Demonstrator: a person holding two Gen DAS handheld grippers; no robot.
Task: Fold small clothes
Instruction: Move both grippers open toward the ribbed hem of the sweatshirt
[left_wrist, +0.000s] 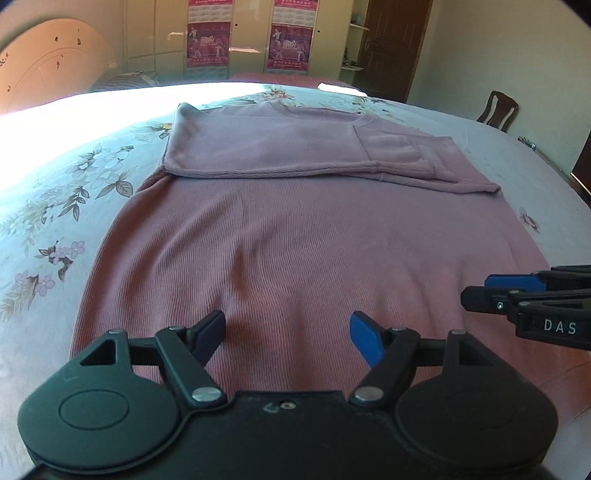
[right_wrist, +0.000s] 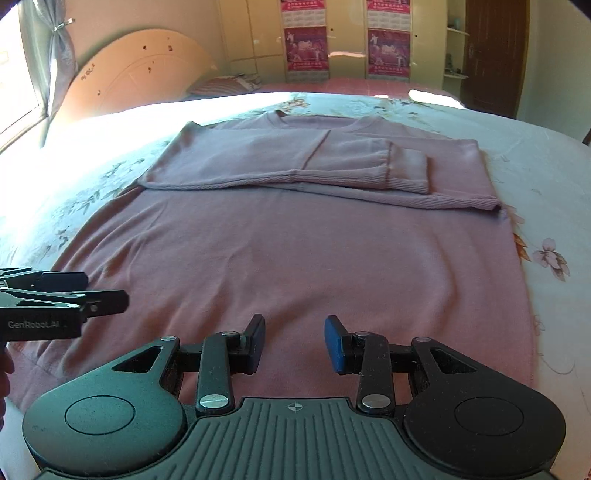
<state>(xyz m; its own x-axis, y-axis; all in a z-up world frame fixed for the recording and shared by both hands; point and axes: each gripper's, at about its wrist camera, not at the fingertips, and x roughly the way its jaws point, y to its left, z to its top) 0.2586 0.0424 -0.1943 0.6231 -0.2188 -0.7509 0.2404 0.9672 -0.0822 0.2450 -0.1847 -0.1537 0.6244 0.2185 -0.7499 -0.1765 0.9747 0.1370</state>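
Pink sweater (left_wrist: 295, 236) lies flat on the bed (left_wrist: 55, 192), hem nearest the cameras, neck at the far end. Both sleeves (left_wrist: 332, 162) are folded across the chest, one on top of the other, cuffs toward the right side. Same layout in the right wrist view: sweater (right_wrist: 295, 251) spread on the floral sheet (right_wrist: 546, 206), sleeves (right_wrist: 351, 173) crossed over the upper part.

Left gripper (left_wrist: 288, 332) hovers over the sweater's lower part near the hem, fingers spread wide, nothing between them. Whether the tips touch the cloth cannot be told. It also shows from the side at the left edge of the right wrist view (right_wrist: 107, 295), over the sweater's lower left area.

Right gripper (right_wrist: 295, 339) also sits over the hem end, right of the left one, fingers apart with only cloth showing in the gap, gripping nothing. Seen from the side in the left wrist view (left_wrist: 476, 291), at the sweater's lower right edge.

The two grippers are side by side, near each other but apart, both pointing up the sweater toward the folded sleeves, which lie well ahead of them.

Behind the bed: headboard (right_wrist: 136, 74), striped pillow (right_wrist: 229, 85), wardrobe with two posters (right_wrist: 306, 48), brown door (right_wrist: 495, 55). Chair (left_wrist: 498, 110) at the right.
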